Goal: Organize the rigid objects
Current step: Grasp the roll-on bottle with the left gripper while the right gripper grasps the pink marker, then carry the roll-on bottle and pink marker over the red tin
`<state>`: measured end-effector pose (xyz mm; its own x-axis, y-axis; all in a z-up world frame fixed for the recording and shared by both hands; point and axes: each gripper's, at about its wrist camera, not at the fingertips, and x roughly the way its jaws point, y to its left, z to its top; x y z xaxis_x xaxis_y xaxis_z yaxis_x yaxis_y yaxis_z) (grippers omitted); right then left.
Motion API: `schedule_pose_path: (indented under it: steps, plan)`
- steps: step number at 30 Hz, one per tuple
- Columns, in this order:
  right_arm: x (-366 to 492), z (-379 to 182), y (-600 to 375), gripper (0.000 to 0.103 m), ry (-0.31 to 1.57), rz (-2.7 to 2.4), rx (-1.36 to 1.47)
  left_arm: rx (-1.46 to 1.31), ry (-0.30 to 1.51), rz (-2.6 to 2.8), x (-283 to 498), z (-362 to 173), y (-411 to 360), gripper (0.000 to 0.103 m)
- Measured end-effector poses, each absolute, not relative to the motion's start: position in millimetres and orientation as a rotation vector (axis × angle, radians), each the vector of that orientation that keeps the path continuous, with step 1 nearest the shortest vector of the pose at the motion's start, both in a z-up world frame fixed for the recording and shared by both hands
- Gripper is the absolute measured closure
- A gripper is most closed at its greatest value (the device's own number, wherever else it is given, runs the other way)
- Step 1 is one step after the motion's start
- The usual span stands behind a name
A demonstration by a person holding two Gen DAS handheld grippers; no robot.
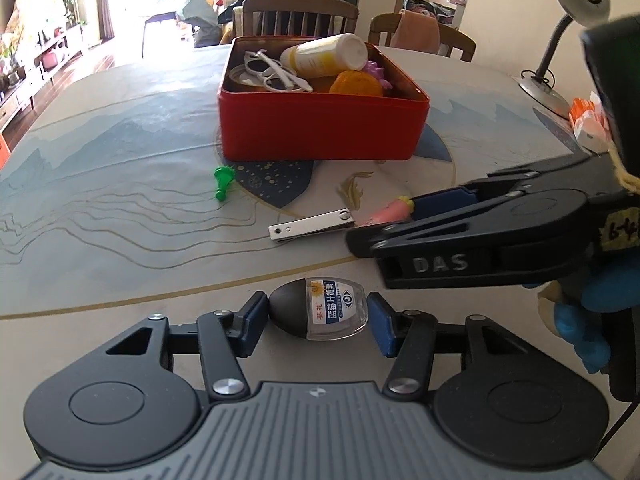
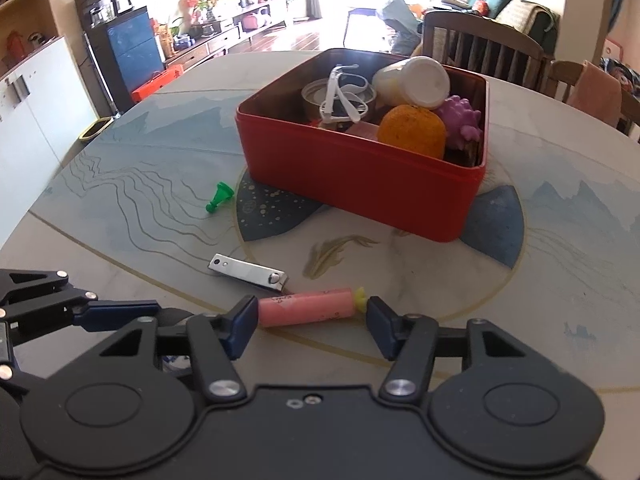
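Note:
A small eye-drop bottle point(image 1: 325, 315) with a black cap lies on the table between the blue pads of my left gripper point(image 1: 316, 309), and both pads touch it. My right gripper point(image 2: 310, 312) is shut endwise on a pink tube with a yellow tip point(image 2: 306, 307); the left wrist view shows that tube point(image 1: 380, 216) too. A steel nail clipper point(image 2: 248, 272) lies just beyond the tube. Further left lies a green pawn-shaped piece point(image 2: 218, 198). Behind them stands the red tin point(image 2: 360, 184), holding a white bottle, white sunglasses, an orange ball and a purple toy.
A desk lamp point(image 1: 560, 40) and an orange-and-white packet point(image 1: 588, 120) sit at the table's right edge. Wooden chairs point(image 1: 300, 16) stand behind the far edge. A blue-gloved hand point(image 1: 592, 320) holds the right gripper close beside the left one.

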<state>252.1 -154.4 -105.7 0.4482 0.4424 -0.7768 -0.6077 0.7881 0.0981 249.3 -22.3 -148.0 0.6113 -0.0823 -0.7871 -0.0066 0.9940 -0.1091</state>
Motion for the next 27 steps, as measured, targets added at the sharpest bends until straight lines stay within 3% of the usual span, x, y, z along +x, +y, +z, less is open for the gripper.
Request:
schedule_pose_path:
  steps: [27]
  plan:
    - [213,-25,-172,0.044,0.776,0.633,-0.185,-0.175,0.787,0.037,238,-72,20,0.049]
